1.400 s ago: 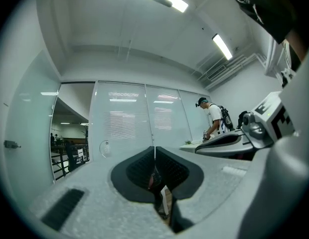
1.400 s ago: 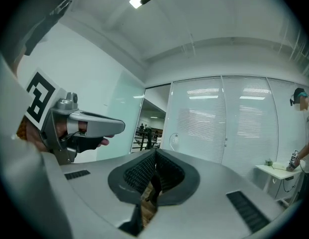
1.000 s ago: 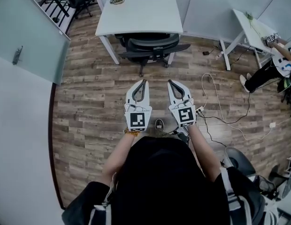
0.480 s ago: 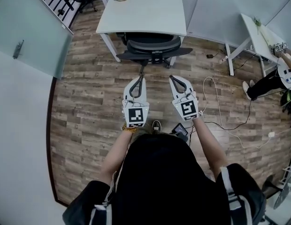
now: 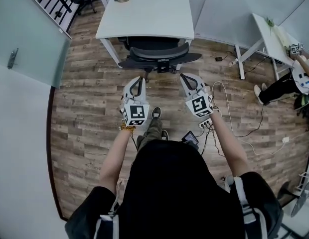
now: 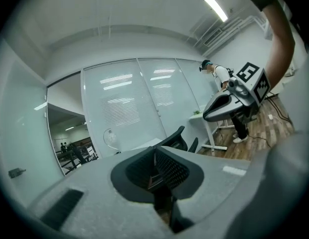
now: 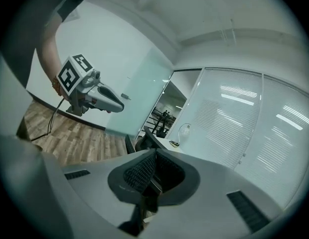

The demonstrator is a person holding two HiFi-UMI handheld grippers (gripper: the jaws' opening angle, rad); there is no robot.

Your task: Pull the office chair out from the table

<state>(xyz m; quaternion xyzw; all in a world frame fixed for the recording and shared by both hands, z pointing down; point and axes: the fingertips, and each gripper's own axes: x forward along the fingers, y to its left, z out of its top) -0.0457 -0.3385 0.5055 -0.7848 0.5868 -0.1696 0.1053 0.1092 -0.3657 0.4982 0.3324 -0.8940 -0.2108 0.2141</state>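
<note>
Left gripper [image 5: 138, 79], right gripper [image 5: 187, 77] advanced; office chair [image 5: 155, 52] just beyond jaws.

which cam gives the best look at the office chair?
Head view: the office chair shows from above, backrest and both armrests clear, seat under the white table. Both gripper views catch only a small dark piece of its back, beyond their own shut jaws.

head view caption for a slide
Shut left gripper and right gripper point at the office chair tucked under the table

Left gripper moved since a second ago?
Yes. The left gripper has moved forward, closer to the office chair, which stays tucked under the table.
</note>
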